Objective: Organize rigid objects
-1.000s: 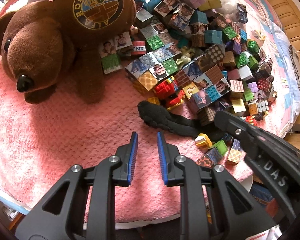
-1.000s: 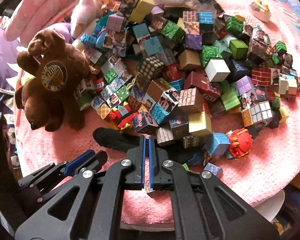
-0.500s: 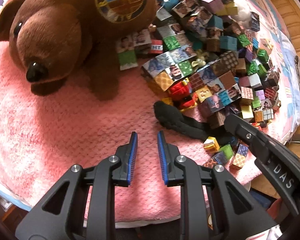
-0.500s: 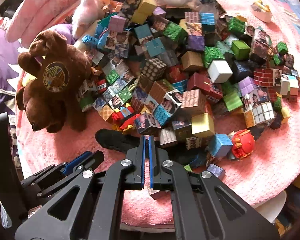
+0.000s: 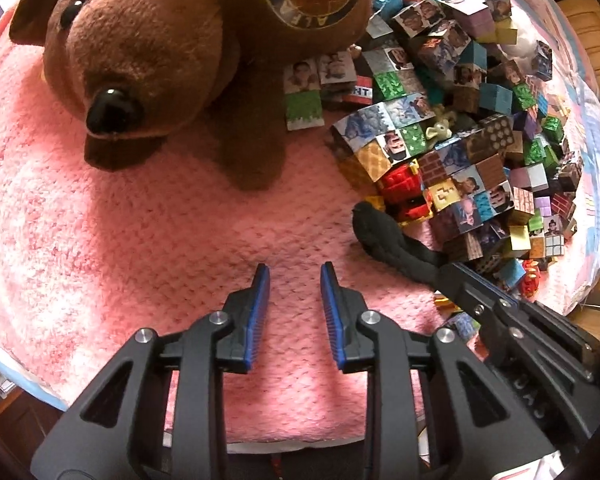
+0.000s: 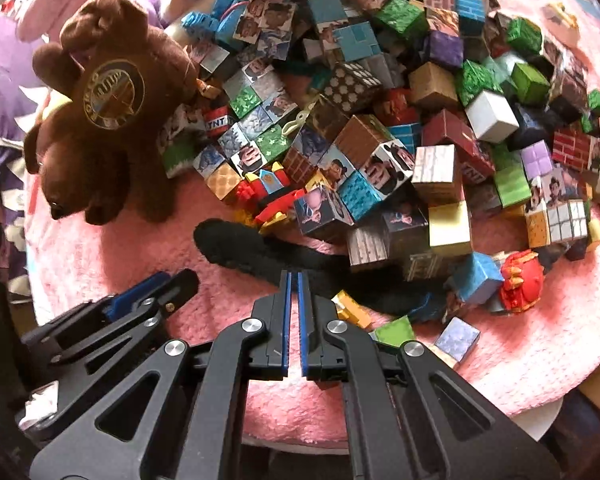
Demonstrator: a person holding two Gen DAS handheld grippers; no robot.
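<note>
I see a pink knitted blanket [image 5: 120, 240] spread over what looks like a bed, and it carries everything here. The biggest thing on it is a brown plush bear [image 5: 172, 52] lying on its back with a round crest patch on its chest, its muzzle toward my left camera. To the bear's right, a heap of printed cubes [image 6: 380, 128] fills most of the far side of the blanket: brick, leaf-green, teal, white and photo-faced blocks tumbled against one another, with a red TNT block [image 6: 219, 120] touching the bear's flank. A few cubes lie loose at the near edge, among them a pale blue-grey cube [image 6: 458, 338] apart from the pile.

A black sock [image 6: 268, 256] stretches along the near foot of the heap, its toe pointing toward the bear. My right hand-held gripper [image 6: 294, 276] sits right at the sock's middle with its blue pads nearly pressed together; I cannot tell for sure whether any of the fabric is caught between them. My left hand-held gripper [image 5: 294, 270] hangs over bare blanket below the bear's leg, its jaws spread and holding nothing.

A red and yellow brick figure [image 6: 272, 196] lies at the heap's near edge just beyond the sock, and a round red toy [image 6: 520, 282] rests at the right end, beside a teal cube [image 6: 476, 276].
</note>
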